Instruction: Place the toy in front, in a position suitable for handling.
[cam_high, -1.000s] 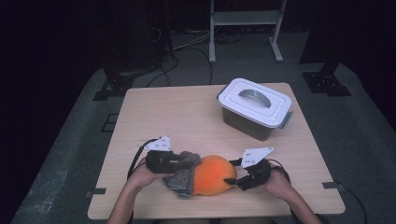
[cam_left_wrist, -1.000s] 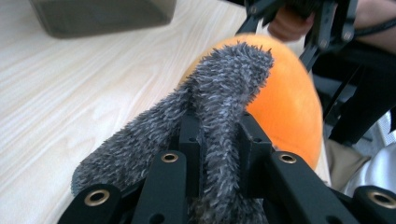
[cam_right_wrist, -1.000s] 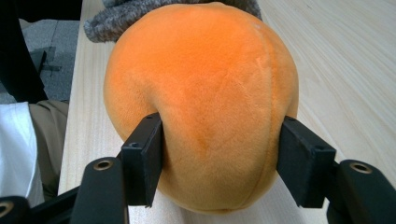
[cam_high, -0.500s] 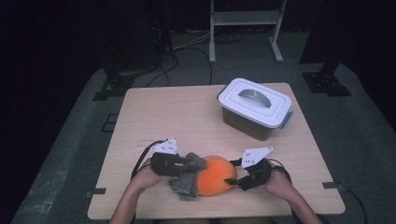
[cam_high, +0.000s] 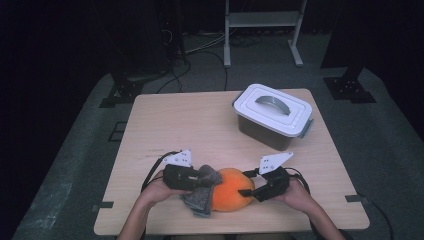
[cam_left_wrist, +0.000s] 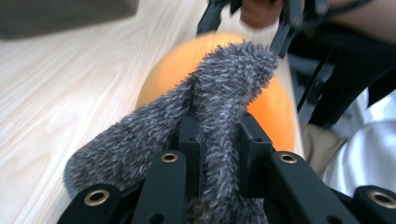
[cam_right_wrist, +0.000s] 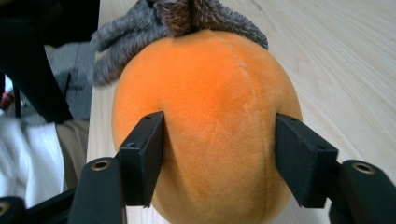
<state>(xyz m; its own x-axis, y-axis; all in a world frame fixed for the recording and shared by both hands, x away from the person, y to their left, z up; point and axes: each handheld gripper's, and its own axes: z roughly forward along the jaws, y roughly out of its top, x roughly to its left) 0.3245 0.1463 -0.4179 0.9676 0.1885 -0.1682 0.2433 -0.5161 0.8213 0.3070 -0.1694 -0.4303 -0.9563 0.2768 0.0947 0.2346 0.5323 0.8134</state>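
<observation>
The left tongs (cam_high: 202, 179), pinching the grey cloth (cam_left_wrist: 219, 93), have drawn it a little further over the orange ball (cam_high: 231, 189) since a second ago. The right tongs (cam_high: 250, 192) clamp the ball at the counter's (cam_high: 200, 125) near edge; their jaws have just eased in slightly. Wrapping looks underway.

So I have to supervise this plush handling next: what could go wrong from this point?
The left gripper pinches only a thin fold of the grey furry part; a pull might slip off it or strain its seam.
The right gripper squeezes the soft orange ball, which could squirt out if pressed harder.
The plush lies near the table's front edge, so a slip might drop it onto the person's lap.
</observation>
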